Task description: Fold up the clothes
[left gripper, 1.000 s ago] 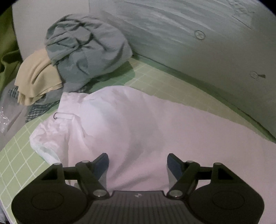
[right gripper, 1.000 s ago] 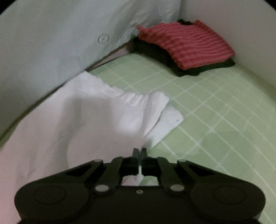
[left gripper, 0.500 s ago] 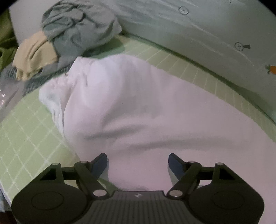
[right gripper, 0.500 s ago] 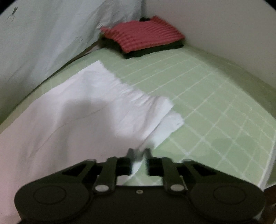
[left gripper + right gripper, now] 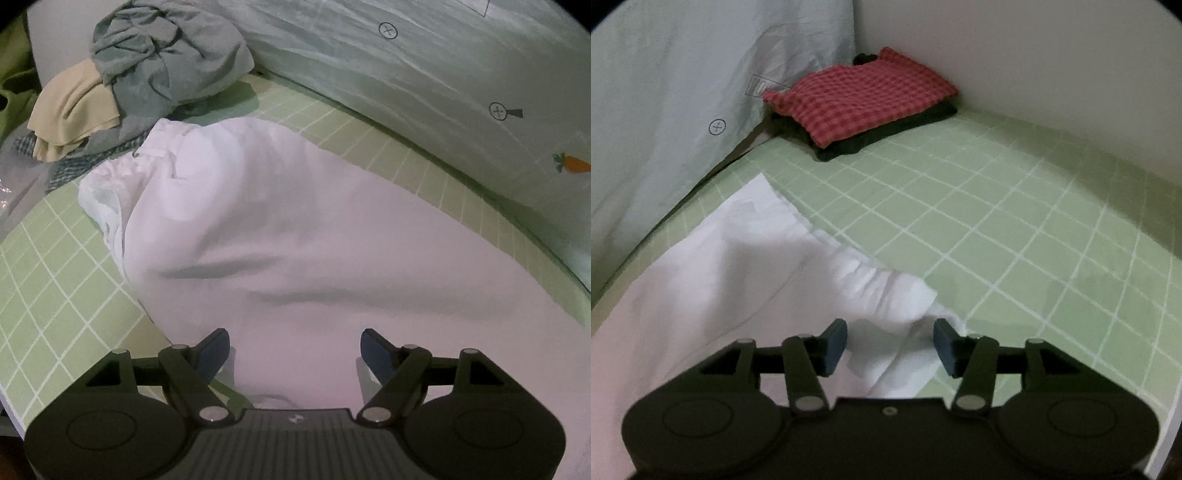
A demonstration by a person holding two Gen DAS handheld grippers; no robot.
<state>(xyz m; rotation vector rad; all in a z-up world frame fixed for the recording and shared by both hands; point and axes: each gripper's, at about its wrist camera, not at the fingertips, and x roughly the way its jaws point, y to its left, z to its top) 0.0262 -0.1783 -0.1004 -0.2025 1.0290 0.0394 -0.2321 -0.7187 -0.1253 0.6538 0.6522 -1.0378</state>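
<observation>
A white garment (image 5: 295, 236) lies spread on the green grid mat (image 5: 55, 280). Its gathered waistband end (image 5: 107, 192) points toward the pile at the far left. My left gripper (image 5: 295, 354) is open, with its fingers just above the near edge of the white cloth, holding nothing. In the right wrist view the other end of the white garment (image 5: 738, 280) lies with a folded-over corner (image 5: 897, 295). My right gripper (image 5: 890, 345) is open over that corner, and no cloth is held between the pads.
A pile of unfolded clothes, grey-blue (image 5: 166, 62) and beige (image 5: 70, 114), sits at the far left. A folded red checked garment (image 5: 860, 96) lies on a dark one (image 5: 886, 133) in the far corner. A pale sheet (image 5: 443, 74) hangs along the back.
My right gripper was shut on the white cloth's edge and has opened, letting it go. The left gripper stayed open and moved back; the cloth now lies doubled over.
</observation>
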